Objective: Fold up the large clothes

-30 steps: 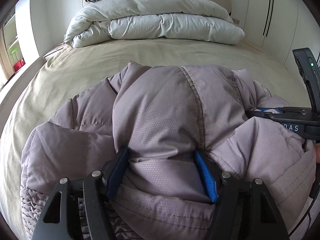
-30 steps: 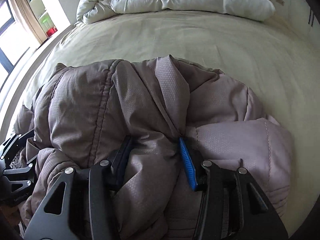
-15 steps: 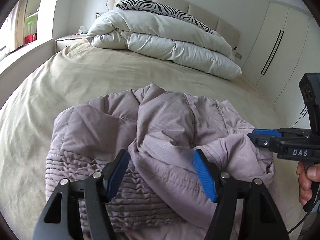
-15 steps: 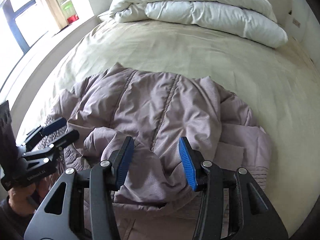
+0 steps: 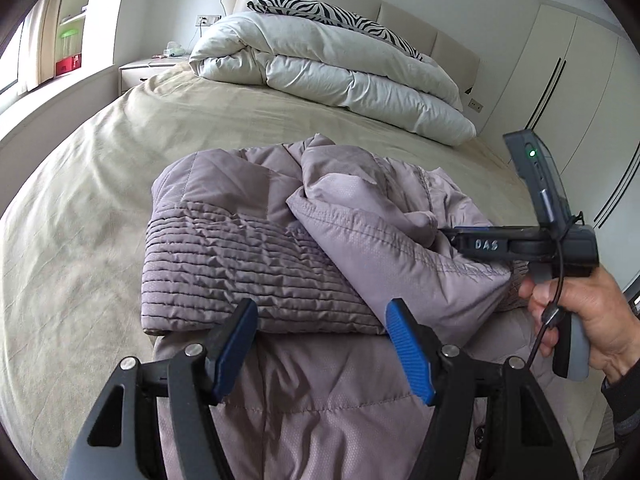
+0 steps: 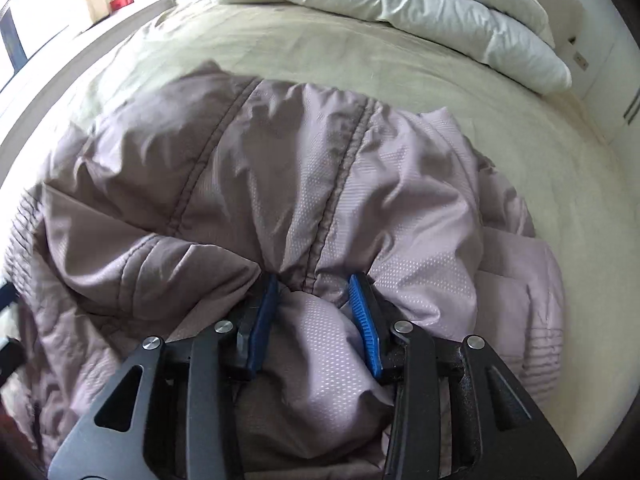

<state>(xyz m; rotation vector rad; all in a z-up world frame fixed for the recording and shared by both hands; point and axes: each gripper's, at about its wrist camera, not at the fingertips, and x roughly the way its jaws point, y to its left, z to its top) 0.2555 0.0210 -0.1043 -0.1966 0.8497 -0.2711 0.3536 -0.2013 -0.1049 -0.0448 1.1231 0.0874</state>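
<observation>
Bed point(image 5: 120, 184) bears jacket point(image 5: 248, 248); right hand-held gripper point(image 6: 316, 308) pinches it.

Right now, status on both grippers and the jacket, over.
Left gripper open, clear of fabric. Right gripper pinching a fold of the mauve puffer jacket, part-folded on the bed. Nothing in the way.

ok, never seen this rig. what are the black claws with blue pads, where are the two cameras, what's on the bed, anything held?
No robot here: a person holds a two-finger clamp in each hand, with a fisheye camera on each looking along its fingers. A puffy mauve quilted jacket lies partly folded on the beige bed. In the left view, the left gripper is open above the jacket, holding nothing. The right gripper pinches a bunch of jacket fabric; the right hand shows in the left view.
</observation>
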